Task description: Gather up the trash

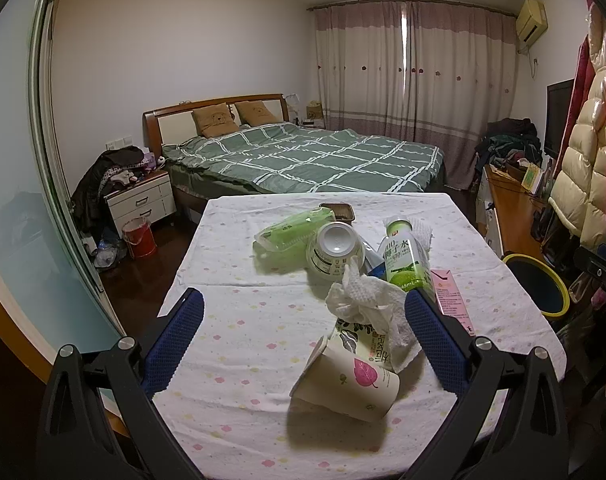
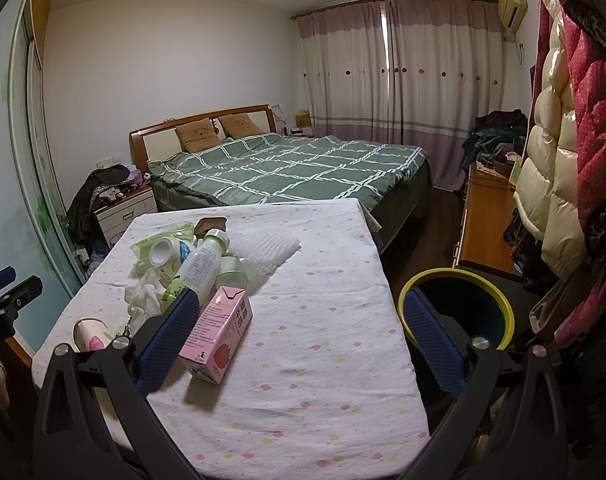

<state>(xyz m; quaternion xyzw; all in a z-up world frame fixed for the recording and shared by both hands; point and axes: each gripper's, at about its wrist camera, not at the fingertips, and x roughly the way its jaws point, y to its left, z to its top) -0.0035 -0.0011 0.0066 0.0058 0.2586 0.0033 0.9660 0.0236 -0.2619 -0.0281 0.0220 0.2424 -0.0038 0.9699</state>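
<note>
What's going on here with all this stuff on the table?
A person is clearing trash off a cloth-covered table with two tools. The left hand-held gripper is open around a tipped paper cup and a crumpled tissue. The right hand-held gripper is open beside a pink milk carton. The yellow-rimmed trash bin waits beside the table. Nothing is grasped yet.

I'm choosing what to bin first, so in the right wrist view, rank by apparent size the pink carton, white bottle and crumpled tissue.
1. pink carton, though it lies nearest the camera, which inflates it
2. white bottle
3. crumpled tissue, partly hidden
</note>
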